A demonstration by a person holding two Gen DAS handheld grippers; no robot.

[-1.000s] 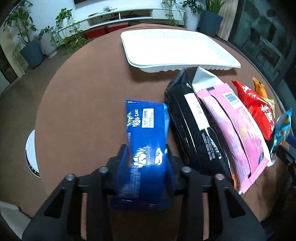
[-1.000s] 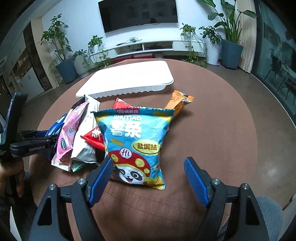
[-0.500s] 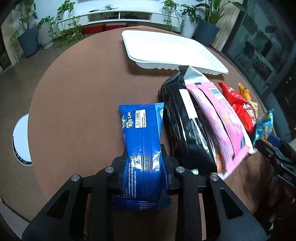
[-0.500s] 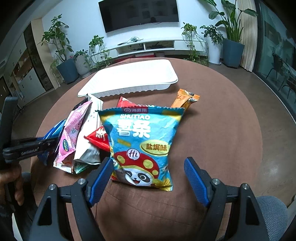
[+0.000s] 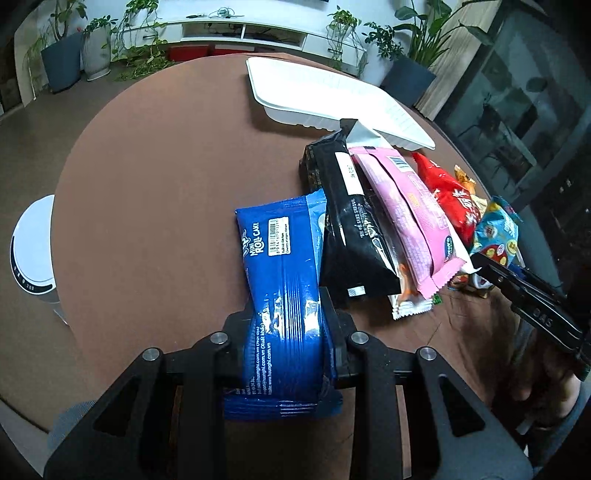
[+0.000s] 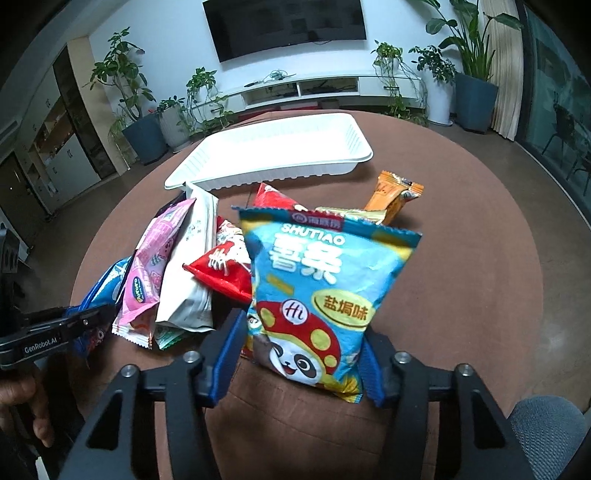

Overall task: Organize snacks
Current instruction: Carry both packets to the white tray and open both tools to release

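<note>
our left gripper (image 5: 288, 332) pinches the soft blue mini roll cake pack (image 5: 282, 280) at its near end over the table (image 5: 155, 184), while our right gripper (image 6: 297, 354) is closing around the light, crinkly shutiao chip bag (image 6: 317, 291), best squeezed low across its base

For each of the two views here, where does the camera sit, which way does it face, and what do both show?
Left wrist: on the left gripper, angled down over the round brown table; jaws shut on the dark blue roll-cake packet; the right gripper shows at right.
Right wrist: on the right gripper, facing the wall television; jaws closing around the light blue panda chip bag; a hand shows at left.
Shared: the white plastic tray, the pink packet, the red packet.
</note>
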